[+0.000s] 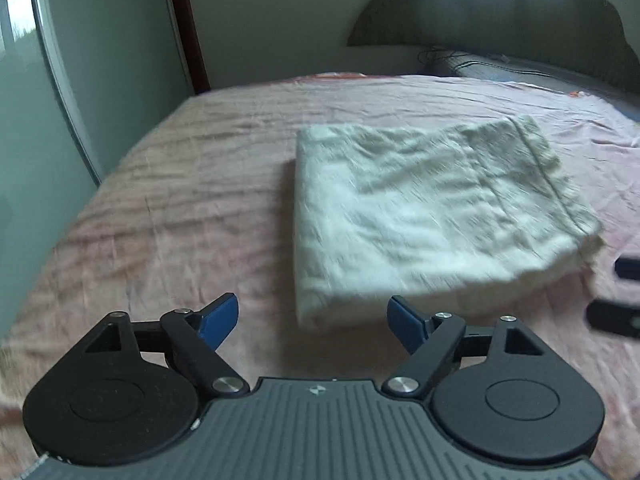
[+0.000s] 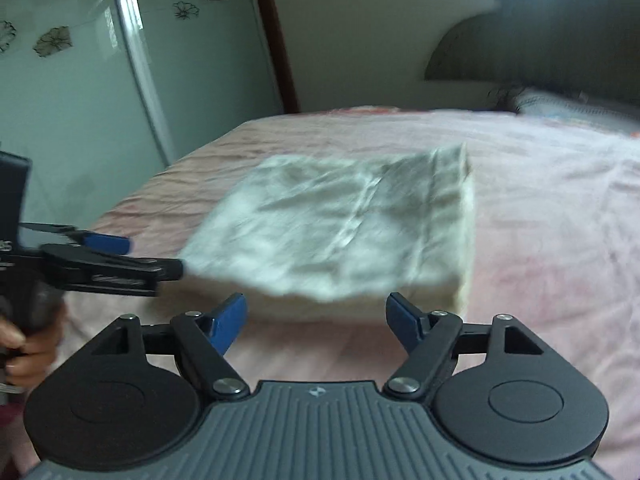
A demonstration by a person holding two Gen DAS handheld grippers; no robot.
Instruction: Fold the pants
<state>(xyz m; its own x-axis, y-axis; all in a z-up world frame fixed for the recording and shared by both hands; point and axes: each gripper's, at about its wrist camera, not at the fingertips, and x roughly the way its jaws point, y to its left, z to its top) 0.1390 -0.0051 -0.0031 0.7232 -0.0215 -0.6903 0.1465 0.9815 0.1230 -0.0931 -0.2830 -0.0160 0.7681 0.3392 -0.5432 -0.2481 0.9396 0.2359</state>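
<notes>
The white pants [image 1: 432, 216] lie folded into a thick rectangle on the pink bed sheet [image 1: 192, 208]. In the left wrist view my left gripper [image 1: 312, 320] is open just short of the bundle's near left corner, with nothing between its blue pads. The right gripper's two dark fingers [image 1: 618, 292] show at the right edge, beside the bundle's near right corner. In the right wrist view the folded pants [image 2: 340, 232] are blurred. My right gripper [image 2: 316, 320] stands open in front of their near edge, holding nothing. The left gripper [image 2: 154, 257], held by a hand [image 2: 24, 348], is open close to the left corner.
A green glass wardrobe door [image 2: 72, 92] with a flower pattern stands beyond the bed's left edge. A dark headboard [image 1: 500, 12] and a grey pillow [image 1: 500, 68] are at the far right. Wrinkled pink sheet [image 2: 552, 208] surrounds the bundle.
</notes>
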